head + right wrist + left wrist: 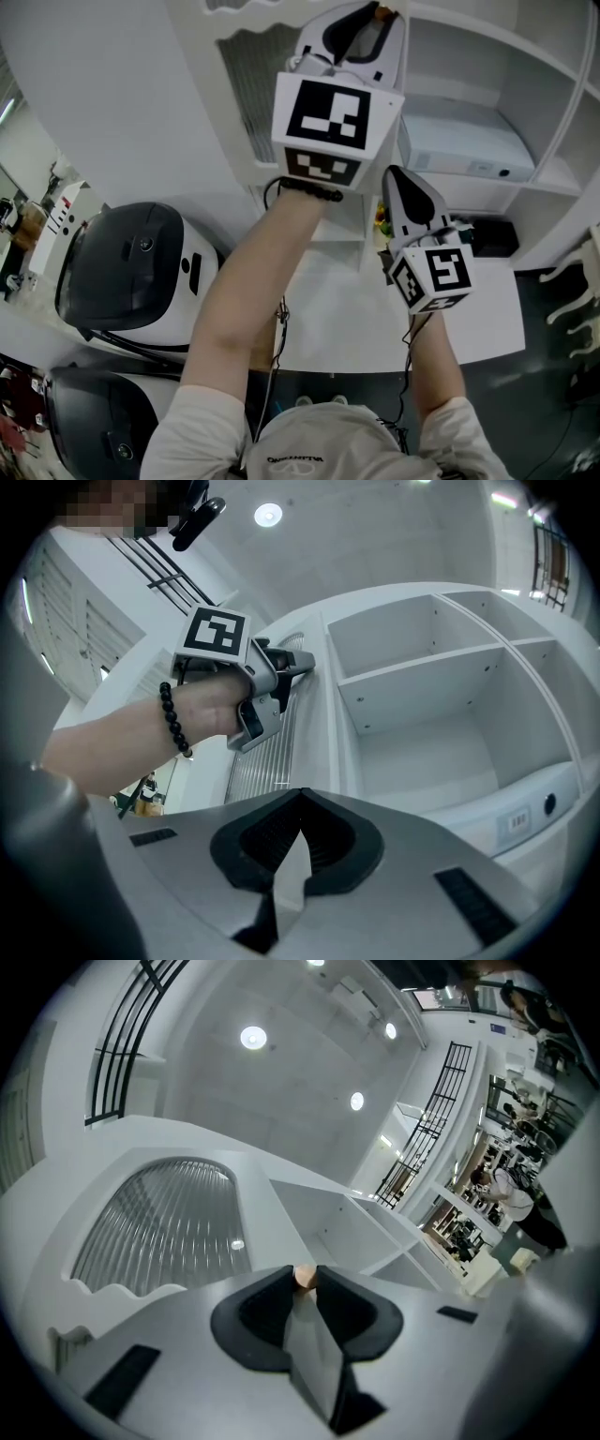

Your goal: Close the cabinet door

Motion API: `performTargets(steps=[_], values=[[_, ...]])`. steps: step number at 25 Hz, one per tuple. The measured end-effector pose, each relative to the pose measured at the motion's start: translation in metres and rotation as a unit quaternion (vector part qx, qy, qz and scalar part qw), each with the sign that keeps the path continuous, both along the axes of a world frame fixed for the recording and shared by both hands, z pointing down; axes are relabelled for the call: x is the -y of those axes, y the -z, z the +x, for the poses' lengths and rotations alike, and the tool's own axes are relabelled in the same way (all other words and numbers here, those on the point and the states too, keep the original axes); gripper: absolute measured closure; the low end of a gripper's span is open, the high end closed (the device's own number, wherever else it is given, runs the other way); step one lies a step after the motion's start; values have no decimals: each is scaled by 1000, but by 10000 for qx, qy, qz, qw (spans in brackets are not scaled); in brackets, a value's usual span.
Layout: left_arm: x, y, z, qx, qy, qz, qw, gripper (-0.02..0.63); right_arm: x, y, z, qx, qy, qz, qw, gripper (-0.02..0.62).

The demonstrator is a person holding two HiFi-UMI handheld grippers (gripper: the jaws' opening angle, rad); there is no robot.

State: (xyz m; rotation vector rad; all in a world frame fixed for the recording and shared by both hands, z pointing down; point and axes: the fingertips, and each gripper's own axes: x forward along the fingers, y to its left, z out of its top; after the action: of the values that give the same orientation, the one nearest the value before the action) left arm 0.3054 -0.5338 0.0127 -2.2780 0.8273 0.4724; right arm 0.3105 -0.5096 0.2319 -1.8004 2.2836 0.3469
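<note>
The white cabinet door (246, 89) has a ribbed glass panel and stands left of the open shelves (487, 103). My left gripper (377, 13) is raised to the door's right edge, shut on a small tan knob (305, 1277) that shows between its jaw tips. The right gripper view shows the left gripper (306, 662) against the door frame beside the ribbed panel (265, 757). My right gripper (394, 174) is lower, in front of the shelves, shut with nothing in it (298, 795). How far the door stands open I cannot tell.
A white box-shaped device (469, 148) sits on a shelf, with a black box (494, 236) below it. A white table top (366, 323) lies under my arms. Two black-and-white rounded machines (131, 267) stand at the left. White chair parts (577, 300) show at the right.
</note>
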Motion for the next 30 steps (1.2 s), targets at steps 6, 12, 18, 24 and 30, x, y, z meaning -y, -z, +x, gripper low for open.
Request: performTargets(steps=[6,12,18,24,30], values=[[9,1,5,43,64,-56,10000,523,2,-3,0,-12,17,-18,10000,584],[21,0,10,127,171,-97,9997,522,3,-3,3,11,12,-29,10000,584],[31,0,14,161,335,-79,9993,522,8,-5,6,-3,9,-39,10000,584],[35,0,14,160,394,-26,9991,522,11,-10,7,45,5,-113,9999,584],[35,0,14,106,262,-92,9996,518,8,-13,5,73,24,-162,9998,584]])
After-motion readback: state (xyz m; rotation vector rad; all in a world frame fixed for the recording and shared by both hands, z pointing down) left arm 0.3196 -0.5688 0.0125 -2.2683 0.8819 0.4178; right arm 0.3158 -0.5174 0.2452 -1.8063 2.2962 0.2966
